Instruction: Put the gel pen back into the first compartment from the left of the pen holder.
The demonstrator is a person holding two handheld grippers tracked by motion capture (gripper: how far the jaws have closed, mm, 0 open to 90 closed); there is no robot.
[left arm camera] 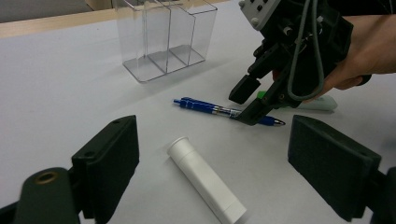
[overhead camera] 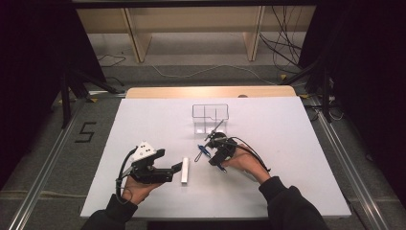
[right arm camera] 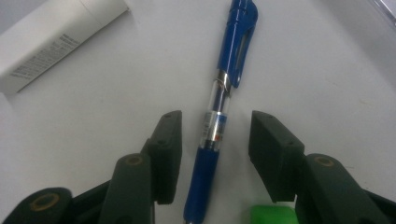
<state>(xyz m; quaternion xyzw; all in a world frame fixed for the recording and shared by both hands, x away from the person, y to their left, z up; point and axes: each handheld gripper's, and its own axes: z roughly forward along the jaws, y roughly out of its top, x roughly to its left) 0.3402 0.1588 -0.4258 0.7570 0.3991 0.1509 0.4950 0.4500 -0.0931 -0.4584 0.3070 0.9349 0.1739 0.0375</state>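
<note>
Here, blue pen (right arm camera: 219, 116) lying between parted right tongs (right arm camera: 215, 149), untouched.

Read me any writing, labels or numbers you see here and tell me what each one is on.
"5": dark marking on the floor left of the table.
White tube: lines of small print, too blurred to read.
Blue pen: label band on its clear barrel, too small to read.

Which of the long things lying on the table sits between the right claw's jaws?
The blue pen; the white tube lies apart, before the left claw.
</note>
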